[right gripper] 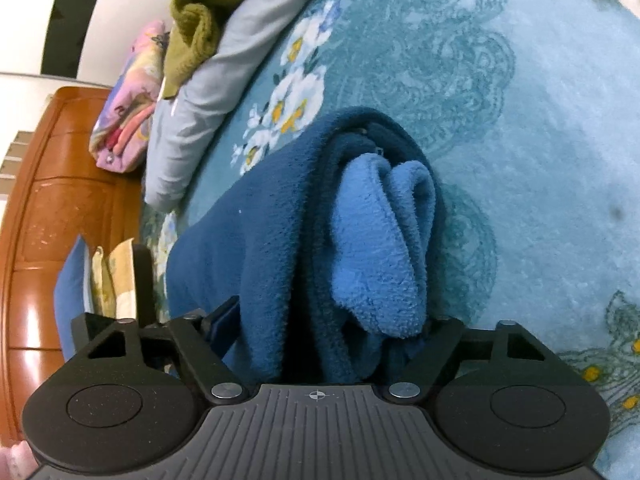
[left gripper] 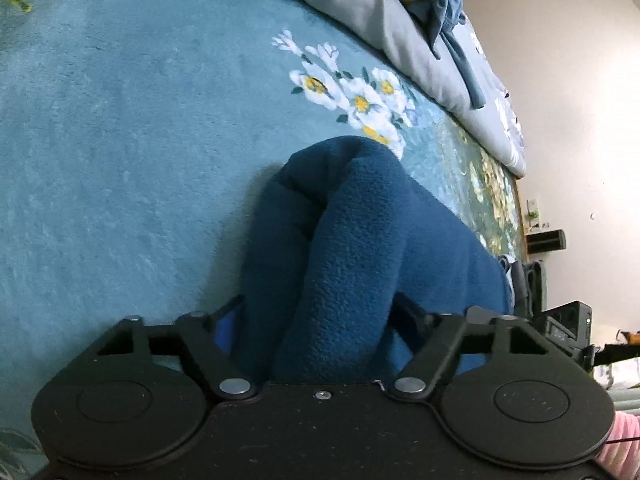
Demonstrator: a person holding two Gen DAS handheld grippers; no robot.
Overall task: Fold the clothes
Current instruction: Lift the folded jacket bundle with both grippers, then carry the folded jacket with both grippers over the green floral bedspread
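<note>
Grey bedding (left gripper: 404,36) behind fleece (left gripper: 352,248); possibly bunched.

Two black grippers, the left gripper (left gripper: 320,308) and the right gripper (right gripper: 332,320), one per wrist view. One dark blue fleece garment (right gripper: 264,248) with one lighter blue lining fold (right gripper: 380,248). One teal floral blanket (left gripper: 120,140). One grey quilt (left gripper: 400,40). One olive-green garment (right gripper: 192,36). One pink patterned pillow (right gripper: 128,100). One wooden headboard (right gripper: 60,200). One cluster of white printed flowers (left gripper: 348,88).
</note>
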